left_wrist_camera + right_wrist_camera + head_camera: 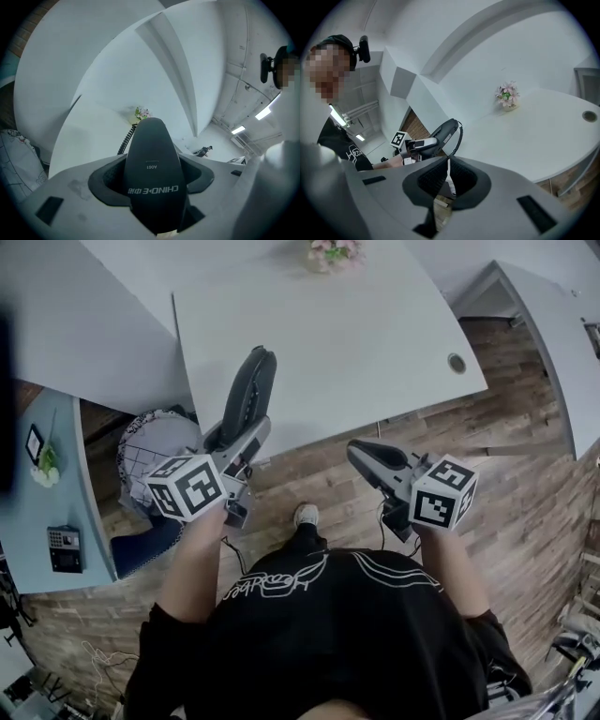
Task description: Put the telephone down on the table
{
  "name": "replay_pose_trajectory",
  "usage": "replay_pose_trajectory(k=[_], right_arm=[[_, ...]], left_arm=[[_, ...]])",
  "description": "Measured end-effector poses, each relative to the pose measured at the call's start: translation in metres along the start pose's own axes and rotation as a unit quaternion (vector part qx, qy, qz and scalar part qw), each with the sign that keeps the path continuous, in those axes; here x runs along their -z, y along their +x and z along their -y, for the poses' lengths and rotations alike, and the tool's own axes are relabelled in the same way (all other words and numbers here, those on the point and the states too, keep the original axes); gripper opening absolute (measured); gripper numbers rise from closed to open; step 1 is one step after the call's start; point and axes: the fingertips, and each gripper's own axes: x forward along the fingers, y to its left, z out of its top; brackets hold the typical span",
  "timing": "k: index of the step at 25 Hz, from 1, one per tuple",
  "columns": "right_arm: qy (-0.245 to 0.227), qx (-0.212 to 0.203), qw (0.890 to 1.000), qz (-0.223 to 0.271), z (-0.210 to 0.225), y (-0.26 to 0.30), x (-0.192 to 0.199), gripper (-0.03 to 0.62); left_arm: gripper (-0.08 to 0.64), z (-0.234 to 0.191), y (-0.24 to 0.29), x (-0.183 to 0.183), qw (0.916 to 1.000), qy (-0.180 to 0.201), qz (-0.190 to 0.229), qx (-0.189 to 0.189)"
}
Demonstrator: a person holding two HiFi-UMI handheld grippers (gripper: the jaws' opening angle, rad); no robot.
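Observation:
The black telephone handset [250,390] is held over the near left edge of the white table [375,343], clear of its surface. My left gripper [236,439] is shut on the handset's lower part. In the left gripper view the handset [151,161] fills the space between the jaws, and its coiled cord [125,139] hangs off to the left. My right gripper [360,455] is shut and holds nothing, over the wooden floor just in front of the table. The right gripper view shows the handset [443,132] and cord [457,139] beyond its closed jaws [448,174].
A small pot of pink flowers [335,251] stands at the table's far edge. A cable hole [457,363] sits near the table's right corner. A wire bin [150,442] stands left of the table, beside a pale blue desk [70,474] with a small device [66,548].

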Motion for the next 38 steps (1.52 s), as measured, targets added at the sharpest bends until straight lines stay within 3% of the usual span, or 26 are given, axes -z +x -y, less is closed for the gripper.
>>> replay_pose_trajectory(k=[6,13,21,26,30,38], right_arm=[[0.022,0.017,1.000,-0.013,0.029,0.013,-0.002,0.046],[0.050,0.034,0.998,-0.011,0.052,0.016,0.007,0.046],[0.075,0.060,0.995,0.001,0.079,0.012,0.004,0.046],[0.081,0.067,0.994,0.002,0.084,0.016,0.003,0.046],[0.079,0.074,0.994,0.005,0.085,0.015,0.002,0.046],[0.087,0.081,0.993,0.003,0.090,0.012,0.010,0.046]], left_arm=[[0.284,-0.043,0.047,-0.016,0.9995,0.010,-0.016,-0.024],[0.284,-0.084,0.098,0.016,0.9956,-0.004,-0.065,-0.068],[0.283,-0.093,0.124,0.035,0.9877,0.037,-0.108,-0.107],[0.284,-0.091,0.135,0.050,0.9716,0.105,-0.147,-0.153],[0.282,-0.089,0.142,0.055,0.9602,0.148,-0.155,-0.179],[0.284,-0.092,0.147,0.066,0.9268,0.249,-0.171,-0.223]])
